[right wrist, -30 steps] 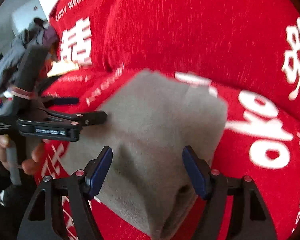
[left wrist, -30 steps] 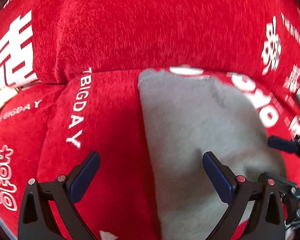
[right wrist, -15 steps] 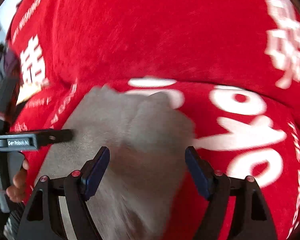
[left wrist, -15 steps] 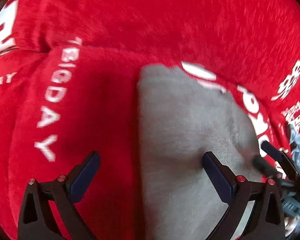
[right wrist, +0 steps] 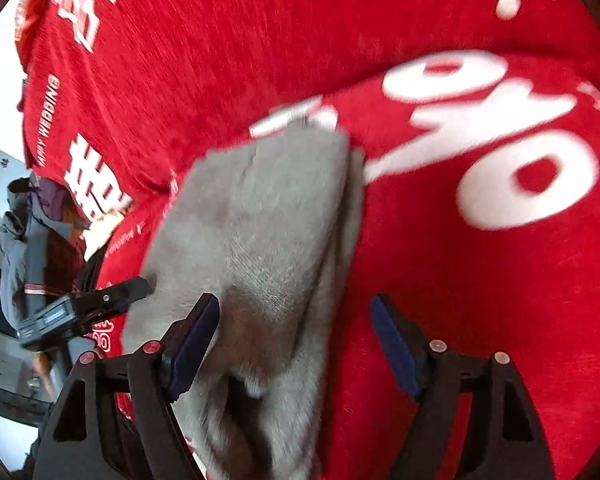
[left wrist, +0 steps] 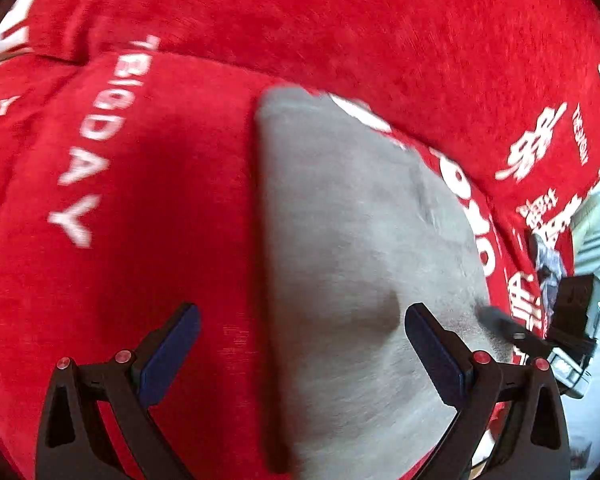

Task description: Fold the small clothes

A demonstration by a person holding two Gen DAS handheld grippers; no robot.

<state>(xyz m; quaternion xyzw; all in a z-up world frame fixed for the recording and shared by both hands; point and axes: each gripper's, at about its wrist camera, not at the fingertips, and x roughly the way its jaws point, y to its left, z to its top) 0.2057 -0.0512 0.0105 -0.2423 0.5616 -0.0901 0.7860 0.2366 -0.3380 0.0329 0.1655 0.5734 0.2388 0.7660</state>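
Note:
A grey folded garment lies on a red plush cushion with white lettering. My left gripper hovers open over the garment's near left edge, which runs between its fingers; the pads press on nothing. From the right wrist view the same garment shows layered folds along its right side. My right gripper stands wide open over the near right edge, pads off the fabric. One finger of the left gripper rests at the garment's left side, and one right finger shows at its far edge.
The red backrest rises close behind the garment. A heap of grey and purple clothes lies past the cushion's left end. A person's hand grips the left tool's handle. Pale floor shows off the right end.
Both grippers have sunk toward the garment and rolled, so it fills more of each view. The right gripper has shifted over the garment's right edge. The garment still lies flat.

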